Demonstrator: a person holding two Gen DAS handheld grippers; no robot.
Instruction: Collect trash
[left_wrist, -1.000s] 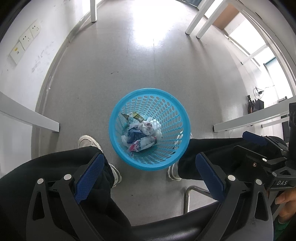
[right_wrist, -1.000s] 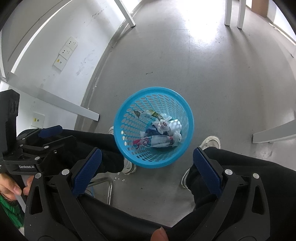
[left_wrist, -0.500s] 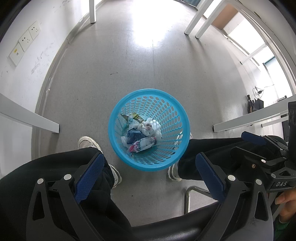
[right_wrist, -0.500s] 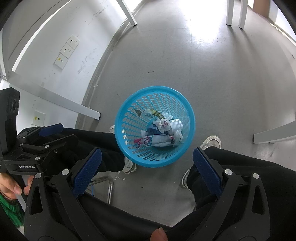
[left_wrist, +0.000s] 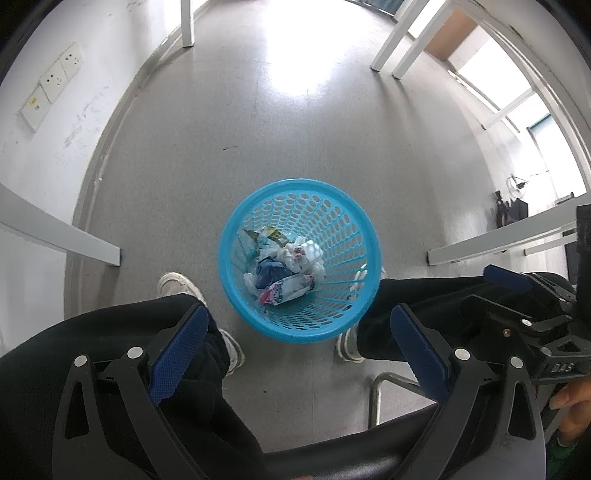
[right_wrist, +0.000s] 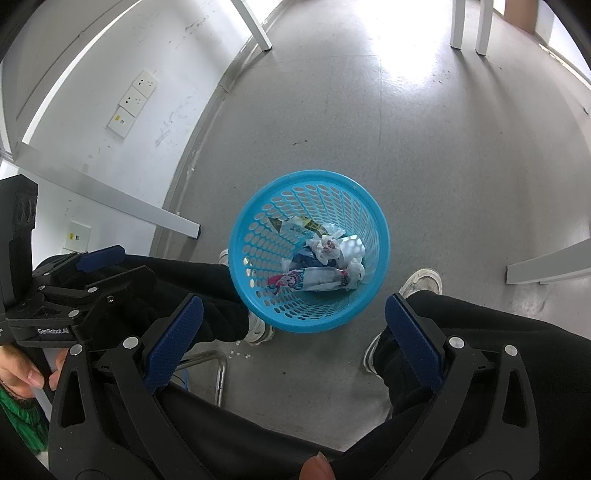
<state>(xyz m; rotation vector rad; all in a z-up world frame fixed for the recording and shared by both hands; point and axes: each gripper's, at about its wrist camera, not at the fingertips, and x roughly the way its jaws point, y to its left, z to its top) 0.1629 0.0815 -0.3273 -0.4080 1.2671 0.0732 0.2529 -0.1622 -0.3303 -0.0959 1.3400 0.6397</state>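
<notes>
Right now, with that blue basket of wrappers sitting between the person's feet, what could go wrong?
1. The blue basket stands tight between the shoes; shifting a foot could tip it and spill the wrappers.
2. Both the left hand-held gripper and the right hand-held gripper hang open and empty above it; trash dropped from that height might miss the rim.
3. The basket wall is full of holes, so small scraps could slip out.

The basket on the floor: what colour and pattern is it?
Bright blue basket, its wall dotted with oval holes; clearest in the right wrist view.
</notes>
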